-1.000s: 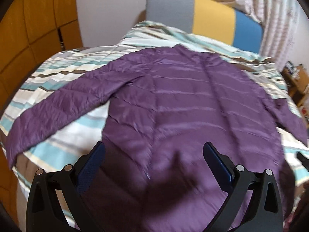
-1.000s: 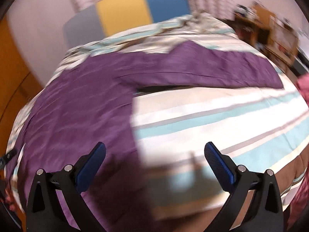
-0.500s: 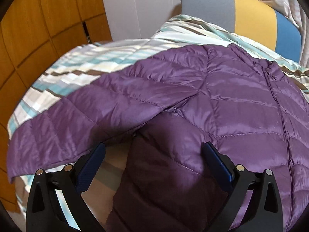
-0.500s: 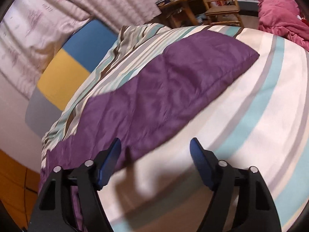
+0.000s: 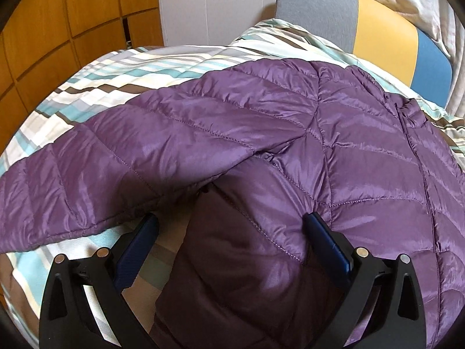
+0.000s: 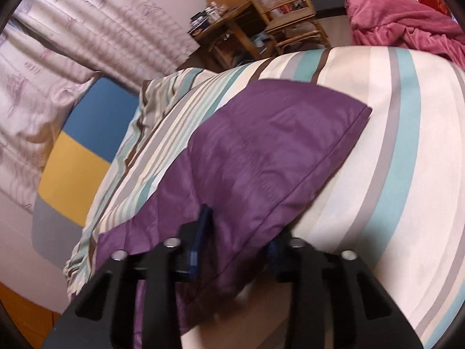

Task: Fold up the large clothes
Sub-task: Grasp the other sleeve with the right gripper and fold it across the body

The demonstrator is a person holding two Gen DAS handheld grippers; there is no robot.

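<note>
Jacket (image 5: 363, 151) is spread on the bed (image 6: 407, 145); its sleeve (image 6: 261, 151), free a moment ago, is now being clamped by closing right tongs (image 6: 237, 241), readying the fold. Left tongs (image 5: 229, 232) are held released.

A purple quilted down jacket (image 5: 290, 145) is spread front-up on a striped bed, zipper closed; one sleeve (image 5: 116, 163) is stretched sideways, the other sleeve (image 6: 261, 157) is laid flat

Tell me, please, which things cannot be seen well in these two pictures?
- Left wrist view: purple jacket hem, hidden below the left gripper.
- Right wrist view: sleeve fabric inside the closing right gripper; its right pad is covered.
- Right wrist view: desk items, too small.
</note>
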